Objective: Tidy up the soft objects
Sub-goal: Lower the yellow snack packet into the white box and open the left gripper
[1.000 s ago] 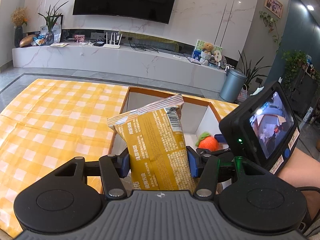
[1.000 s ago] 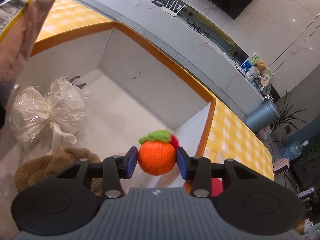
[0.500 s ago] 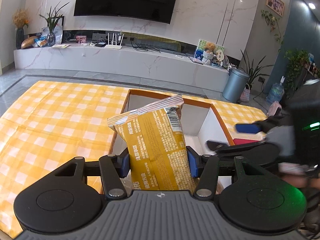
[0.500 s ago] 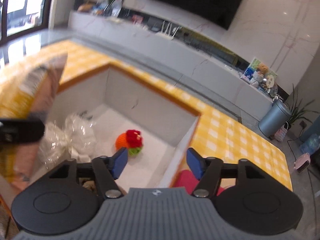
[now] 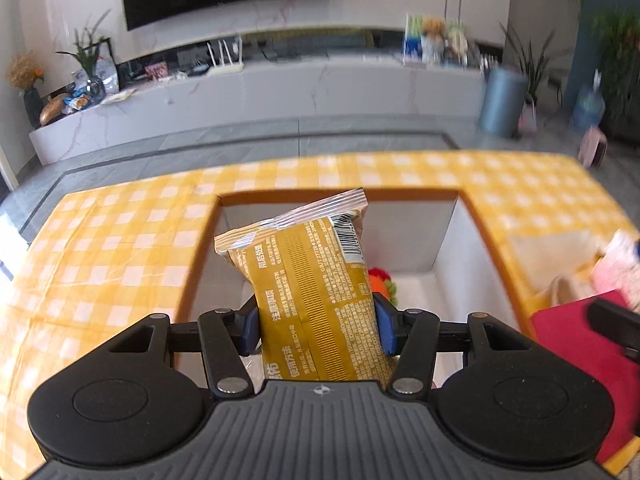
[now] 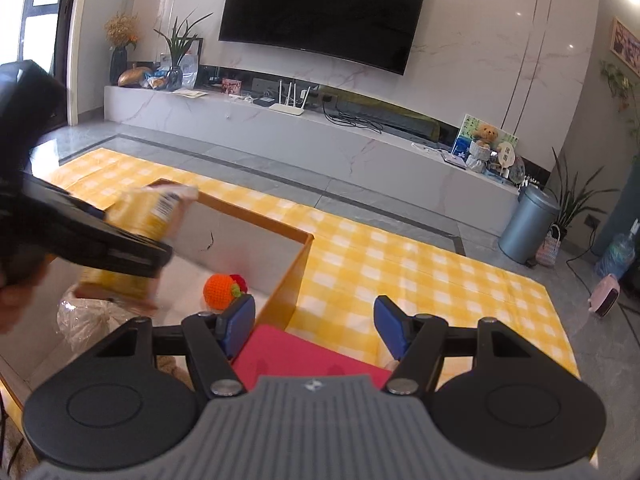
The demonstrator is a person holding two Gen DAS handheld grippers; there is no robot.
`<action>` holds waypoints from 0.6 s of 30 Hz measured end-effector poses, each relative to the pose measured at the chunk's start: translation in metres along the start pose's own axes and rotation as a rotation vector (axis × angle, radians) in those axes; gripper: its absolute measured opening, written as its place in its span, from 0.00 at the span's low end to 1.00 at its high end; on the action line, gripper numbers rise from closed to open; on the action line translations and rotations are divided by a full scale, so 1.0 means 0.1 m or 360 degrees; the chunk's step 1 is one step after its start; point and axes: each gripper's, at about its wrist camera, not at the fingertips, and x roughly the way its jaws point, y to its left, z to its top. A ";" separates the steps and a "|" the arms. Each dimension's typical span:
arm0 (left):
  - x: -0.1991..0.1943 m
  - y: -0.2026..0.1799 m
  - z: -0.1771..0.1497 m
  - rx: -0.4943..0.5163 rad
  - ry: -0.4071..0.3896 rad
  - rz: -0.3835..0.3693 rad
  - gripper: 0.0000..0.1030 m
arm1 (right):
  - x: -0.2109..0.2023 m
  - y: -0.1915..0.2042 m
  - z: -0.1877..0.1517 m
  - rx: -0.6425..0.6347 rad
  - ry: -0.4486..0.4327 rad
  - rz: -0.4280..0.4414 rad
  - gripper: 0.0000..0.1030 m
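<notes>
My left gripper is shut on a yellow snack bag and holds it upright over the white box set into the yellow checked table. The bag also shows in the right wrist view, blurred. An orange knitted toy lies on the box floor; it peeks out behind the bag in the left wrist view. My right gripper is open and empty, above the box's right edge and a red cloth.
A clear plastic bundle lies in the box at the left. The red cloth and a beige and pink soft item lie on the checked cloth right of the box.
My right gripper let go of the orange toy into the box, opened, and drew back up and to the right. My left gripper has swung to face the box squarely, still holding the bag.
</notes>
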 end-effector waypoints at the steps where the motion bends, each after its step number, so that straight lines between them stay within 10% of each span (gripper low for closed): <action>1: 0.06 0.01 0.01 -0.0007 0.0029 -0.0025 0.61 | 0.01 -0.02 -0.01 0.0008 0.0004 0.0006 0.64; 9: 0.44 0.05 0.04 -0.0050 0.0138 -0.0011 0.61 | 0.12 -0.14 -0.10 0.0113 0.0022 0.0024 0.64; 18: 0.47 -0.07 0.00 0.0080 -0.0059 -0.0004 0.61 | 0.18 -0.11 -0.13 0.0151 0.0039 0.0045 0.64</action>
